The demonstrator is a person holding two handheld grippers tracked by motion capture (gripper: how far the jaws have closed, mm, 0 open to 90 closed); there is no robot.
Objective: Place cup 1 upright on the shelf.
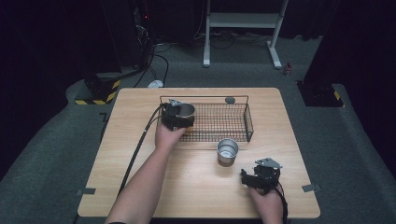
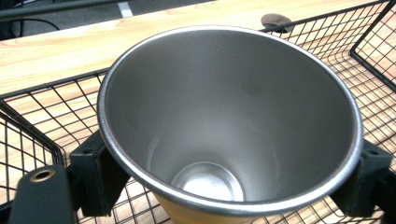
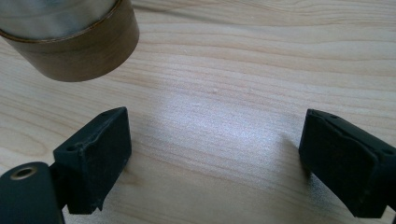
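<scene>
Right hand (image 1: 267, 200) at the near right of the wooden table (image 1: 140, 186), gripping the right gripper (image 1: 256, 179). Jaws wide apart in the right gripper view, nothing between them but bare table grain; pads (image 3: 95, 158) just above or on the surface, cannot tell which. Cable trailing off the near edge by the wrist.

Second steel cup (image 1: 227, 152) upright on the table, just left of and beyond the right gripper, near the basket's front rim but outside it. Brown band around its base (image 3: 81, 49) visible at the upper left of the right gripper view, apart from both jaws.

Left forearm (image 1: 140, 191) reaching from the near edge up the left half of the table. Left hand (image 1: 167, 136) at the basket's near left corner.

Left gripper (image 1: 176, 117) closed on a steel cup (image 2: 229, 121), one black jaw on each side of the cup just under its rim. Cup mouth open towards the camera, inside empty and bright, tan band at its lower outside wall. Cup held over the left end of the black wire basket (image 1: 224, 123); contact with the basket floor cannot be told.

Small grey round object (image 1: 229, 100) on the table just beyond the basket's far rim. Floor, cables and a white stand frame (image 1: 243, 28) beyond the table.
</scene>
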